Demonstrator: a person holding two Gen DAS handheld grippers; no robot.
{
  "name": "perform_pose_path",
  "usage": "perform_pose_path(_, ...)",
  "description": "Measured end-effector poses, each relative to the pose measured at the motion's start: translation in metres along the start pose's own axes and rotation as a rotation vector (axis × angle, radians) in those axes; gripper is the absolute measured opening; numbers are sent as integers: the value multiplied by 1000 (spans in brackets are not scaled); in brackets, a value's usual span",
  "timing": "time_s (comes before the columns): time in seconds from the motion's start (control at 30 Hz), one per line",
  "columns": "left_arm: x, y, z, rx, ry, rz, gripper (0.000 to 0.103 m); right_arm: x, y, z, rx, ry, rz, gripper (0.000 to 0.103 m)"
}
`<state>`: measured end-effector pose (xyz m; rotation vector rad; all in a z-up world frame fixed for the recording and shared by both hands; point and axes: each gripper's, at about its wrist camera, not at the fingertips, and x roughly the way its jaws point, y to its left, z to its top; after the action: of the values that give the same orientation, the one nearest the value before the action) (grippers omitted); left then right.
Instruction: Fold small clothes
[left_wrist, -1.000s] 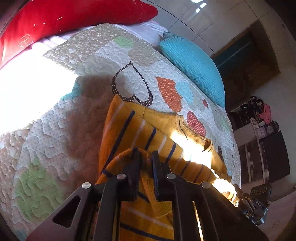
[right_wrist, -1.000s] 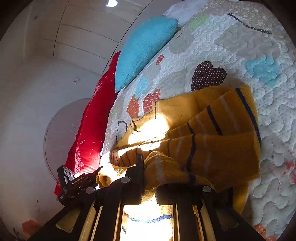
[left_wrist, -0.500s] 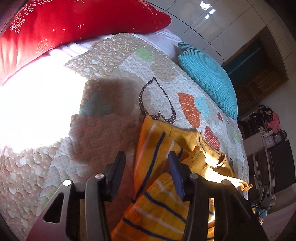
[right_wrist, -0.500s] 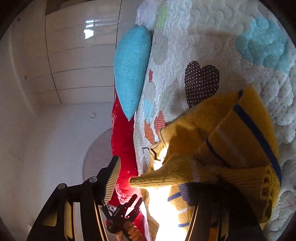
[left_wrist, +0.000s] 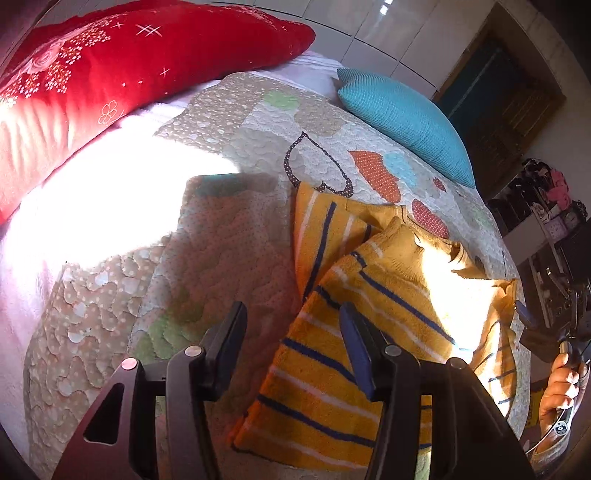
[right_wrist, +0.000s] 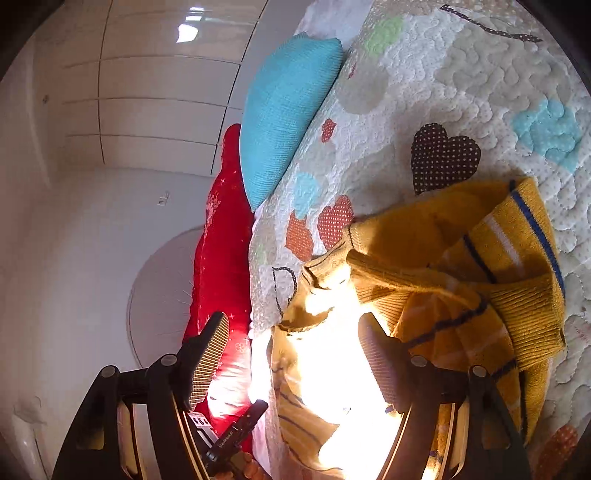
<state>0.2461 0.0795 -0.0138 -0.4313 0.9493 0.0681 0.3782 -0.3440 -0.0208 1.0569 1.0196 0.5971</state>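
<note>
A small yellow sweater (left_wrist: 373, 291) with navy and white stripes lies on the quilted bedspread (left_wrist: 229, 229), its sleeves folded in over the body. It also shows in the right wrist view (right_wrist: 461, 280), partly washed out by sunlight. My left gripper (left_wrist: 293, 321) is open and empty, just above the sweater's left edge. My right gripper (right_wrist: 293, 332) is open and empty, over the sweater's collar side. The right gripper and the hand holding it also show in the left wrist view (left_wrist: 561, 332).
A red pillow (left_wrist: 110, 66) and a blue pillow (left_wrist: 402, 118) lie at the head of the bed. A dark doorway (left_wrist: 495, 88) and shelves with clutter (left_wrist: 546, 206) stand beyond the bed's far side. Strong sunlight falls on the quilt's left part.
Both grippers let go of the sweater's folded parts, opened and drew back. The folded sleeves now rest on the sweater's body.
</note>
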Motion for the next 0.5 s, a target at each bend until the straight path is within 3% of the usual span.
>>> perform_pose_path(0.13, 8, -23, -4, 66, 1, 32, 56, 18, -9, 10, -53, -23, -106, 78)
perform_pose_path(0.23, 11, -25, -8, 61, 16, 19, 55, 20, -27, 28, -88, -113, -356, 74)
perform_pose_path(0.33, 4, -13, -11, 38, 16, -1, 58, 4, -34, 28, -59, -115, -254, 73)
perform_pose_path(0.37, 0, -7, -13, 29, 9, -6, 64, -7, -31, 24, -80, -115, -224, 74)
perform_pose_path(0.5, -10, 14, -23, 41, -28, -25, 81, -55, -32, -7, -178, -91, -241, 78)
